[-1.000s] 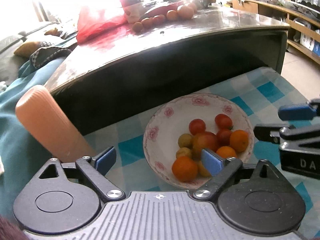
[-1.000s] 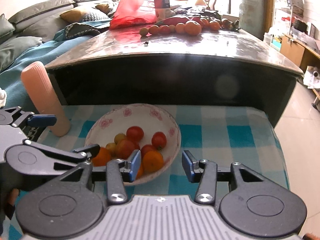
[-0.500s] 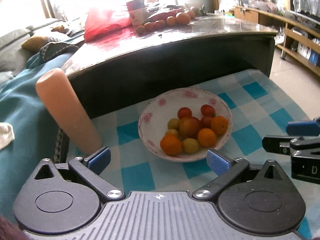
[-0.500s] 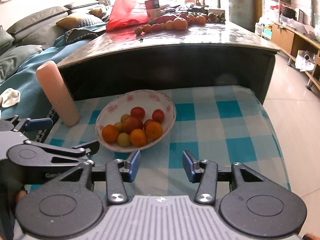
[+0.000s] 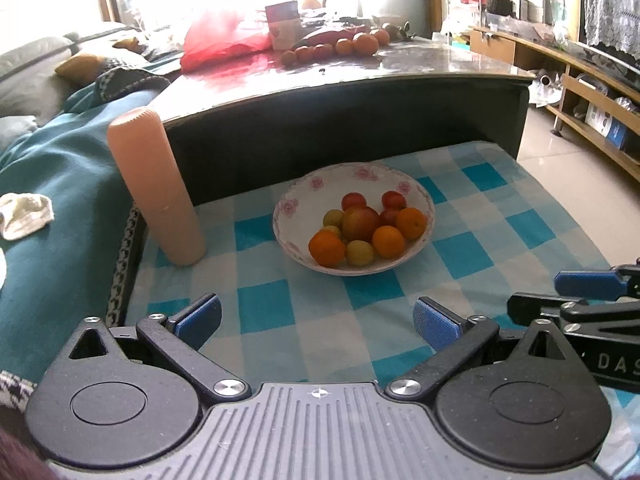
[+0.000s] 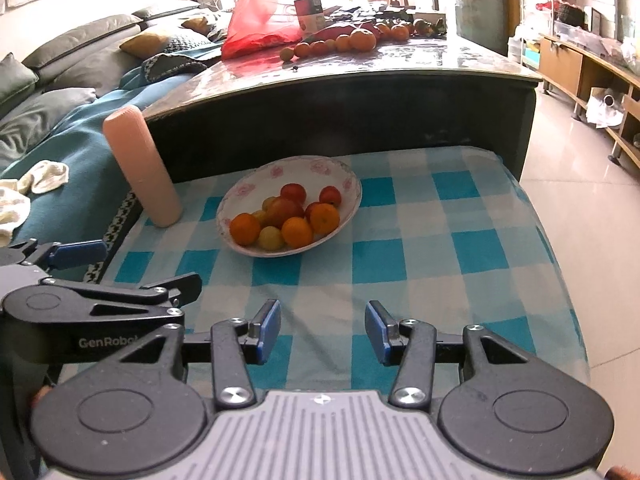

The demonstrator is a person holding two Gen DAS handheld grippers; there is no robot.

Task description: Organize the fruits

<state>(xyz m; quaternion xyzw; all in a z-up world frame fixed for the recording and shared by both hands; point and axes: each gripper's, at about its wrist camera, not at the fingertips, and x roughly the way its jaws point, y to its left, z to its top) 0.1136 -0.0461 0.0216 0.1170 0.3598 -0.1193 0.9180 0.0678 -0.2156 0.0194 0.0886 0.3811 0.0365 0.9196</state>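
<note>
Fruits [image 5: 366,226] sit heaped in a flowered bowl [image 5: 296,204] on the blue-check cloth [image 5: 472,256], approx centre of both views, w/ more fruit lined up on the dark desk [image 5: 360,76] behind. Going left to right: a teal blanket [image 5: 60,184] w/ a pale rag [image 5: 24,214] on it, then a tall peach cylinder [image 5: 154,184] upright at the cloth's left edge, near the bowl but not touching, prob parked there to be out of the way. Bowl next: oranges at the front, red tomatoes at the back, yellowish ones between, one bigger red-orange fruit mid-pile; all inside the rim, none on the cloth. Left tool [image 5: 316,320] hangs low over the near cloth, pads spread wide, nothing between them, well short of the bowl. Right tool [image 6: 322,330], to its right, is likewise parted and empty, though less wide, pointing at the cloth just right of the bowl; in the left wrist view it shows only at the far right edge. Both being apart and clear of the bowl suggests no pick is in hand; the bowl looks loaded, and the desk's row [image 6: 344,42] is prob what's left, if those count. Far right: tiled floor [image 6: 580,184] and a wooden shelf unit [image 6: 568,60].
</note>
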